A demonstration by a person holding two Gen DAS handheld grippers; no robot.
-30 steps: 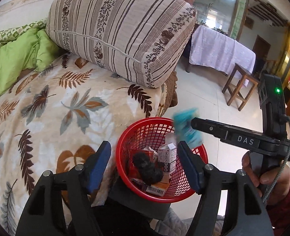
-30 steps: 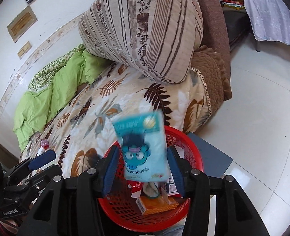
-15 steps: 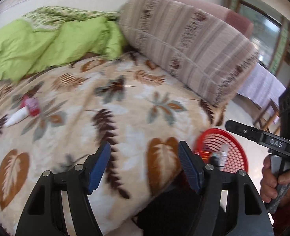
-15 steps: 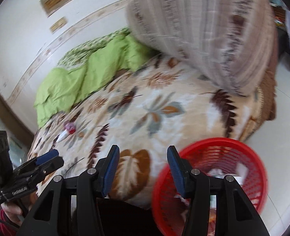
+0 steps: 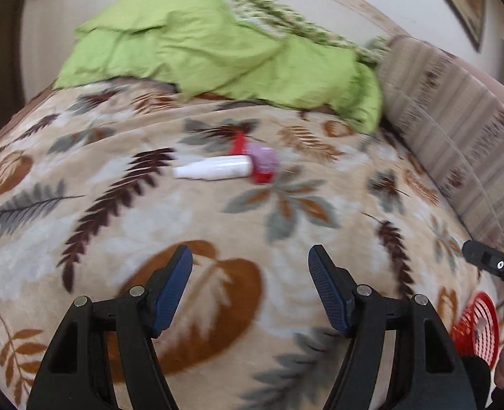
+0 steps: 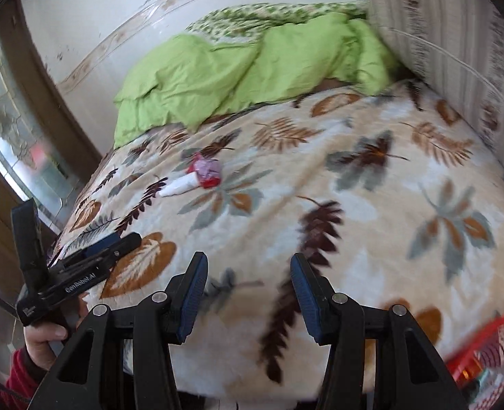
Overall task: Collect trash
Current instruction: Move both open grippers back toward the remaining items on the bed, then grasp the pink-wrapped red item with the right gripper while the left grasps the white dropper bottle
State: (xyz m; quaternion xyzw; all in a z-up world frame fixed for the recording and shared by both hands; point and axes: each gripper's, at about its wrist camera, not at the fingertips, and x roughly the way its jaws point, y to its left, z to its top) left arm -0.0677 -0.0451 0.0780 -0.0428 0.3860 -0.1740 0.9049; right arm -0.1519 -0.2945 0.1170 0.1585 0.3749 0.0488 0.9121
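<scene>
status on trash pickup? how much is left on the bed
Done: several pieces already sit in the red basket. In hand: nothing; left claw and right claw are both open and empty. Left: a white tube and a red-and-pink wrapper, lying together on the leaf-print blanket.

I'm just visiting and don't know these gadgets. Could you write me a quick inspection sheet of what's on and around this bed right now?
Surface: leaf-patterned blanket covering the bed, rumpled but mostly bare.
Job's things: white tube lying flat, touching a red and pink wrapper; red basket at the bed's edge, holding trash.
Clutter: green quilt bunched by the wall; striped pillow beside it.
Grippers: left gripper open, empty; right gripper open, empty; both above the blanket, short of the tube.
Cables: nothing seen.
Surroundings: white wall with patterned border; glass door at the side.
</scene>
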